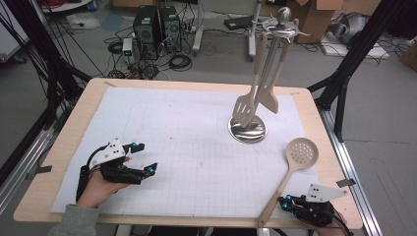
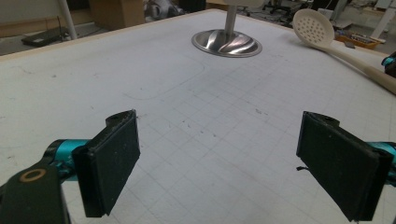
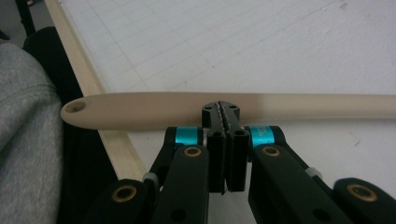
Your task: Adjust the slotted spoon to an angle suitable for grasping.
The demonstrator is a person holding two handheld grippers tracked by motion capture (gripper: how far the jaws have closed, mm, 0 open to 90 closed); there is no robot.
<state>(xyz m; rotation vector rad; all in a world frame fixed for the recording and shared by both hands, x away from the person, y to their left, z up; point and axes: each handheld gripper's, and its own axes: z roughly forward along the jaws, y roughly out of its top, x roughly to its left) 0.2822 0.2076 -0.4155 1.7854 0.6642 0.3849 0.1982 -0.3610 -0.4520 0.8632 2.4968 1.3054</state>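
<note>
A beige skimmer spoon [image 1: 301,151] lies on the white grid mat [image 1: 196,142] at the right, its handle running down to the table's front edge. My right gripper [image 1: 282,200] sits at that front edge beside the handle's end. In the right gripper view its jaws [image 3: 220,108] are pressed together with nothing between them, and the tips rest right against the side of the handle [image 3: 140,109]. My left gripper [image 1: 147,157] is at the front left of the mat, open and empty [image 2: 217,163]. The skimmer [image 2: 314,25] shows far off in its view.
A steel utensil stand [image 1: 247,129] rises from the mat's right centre with a slotted turner [image 1: 244,110] and a beige spatula [image 1: 269,101] hanging from it; its base [image 2: 226,43] lies ahead of the left gripper. A grey sleeve [image 3: 23,140] is beyond the table edge.
</note>
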